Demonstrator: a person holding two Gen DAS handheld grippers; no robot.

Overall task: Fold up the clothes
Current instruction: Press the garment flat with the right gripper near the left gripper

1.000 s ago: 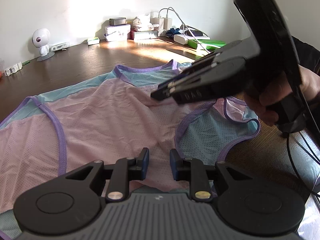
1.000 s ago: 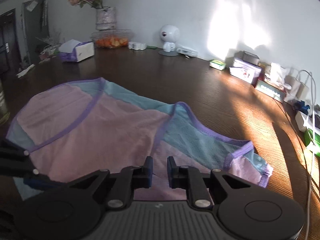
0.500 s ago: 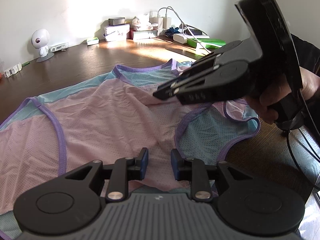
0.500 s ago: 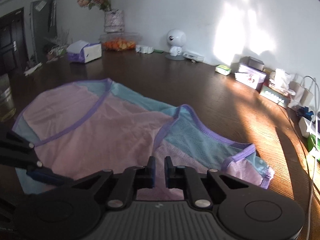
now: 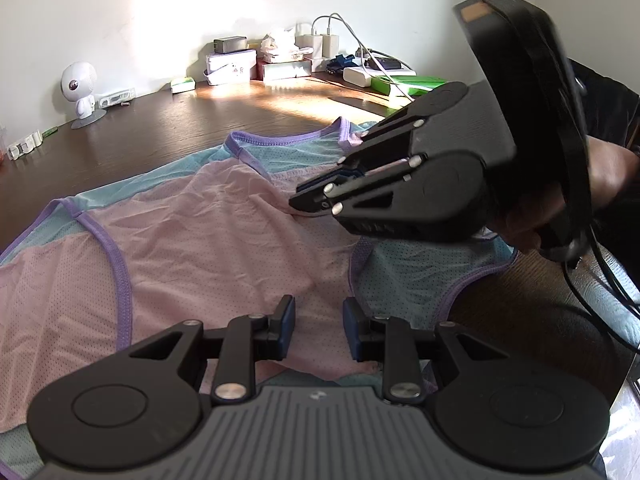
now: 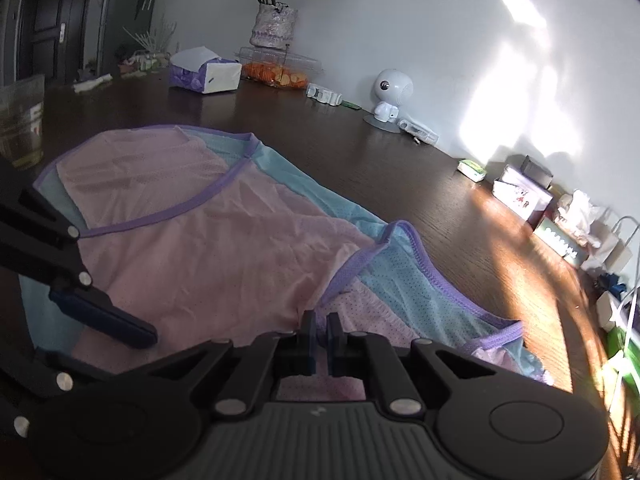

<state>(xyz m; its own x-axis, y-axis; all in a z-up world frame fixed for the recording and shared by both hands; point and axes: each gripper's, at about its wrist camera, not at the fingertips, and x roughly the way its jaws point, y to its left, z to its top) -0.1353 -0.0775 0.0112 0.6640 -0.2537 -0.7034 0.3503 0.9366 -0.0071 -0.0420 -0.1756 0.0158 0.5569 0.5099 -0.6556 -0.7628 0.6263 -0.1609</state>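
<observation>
A sleeveless mesh top (image 5: pixel 200 248), pink and pale blue with purple trim, lies spread on the dark wooden table (image 5: pixel 168 128). My left gripper (image 5: pixel 318 328) hovers low over its near hem, open, the pink cloth lying under the gap. My right gripper (image 5: pixel 298 202), held by a hand (image 5: pixel 608 176), comes in from the right. Its tips pinch a raised fold of pink cloth near the neckline. In the right wrist view that gripper (image 6: pixel 322 334) has its jaws almost together on the puckered top (image 6: pixel 208 248). One of the left gripper's fingers (image 6: pixel 104 316) shows at the left.
Along the wall stand a white toy robot (image 5: pixel 80 88), boxes and chargers with cables (image 5: pixel 280 60), a tissue pack (image 6: pixel 204 74), a vase of flowers (image 6: pixel 272 28) and a clear food box (image 6: pixel 280 72). A glass (image 6: pixel 20 120) stands far left. The table's edge (image 5: pixel 560 312) runs at the right.
The right gripper's jaws have drawn nearly together and it has rolled; the pink cloth at its tips is now gathered into a fold. The left gripper has kept still.
</observation>
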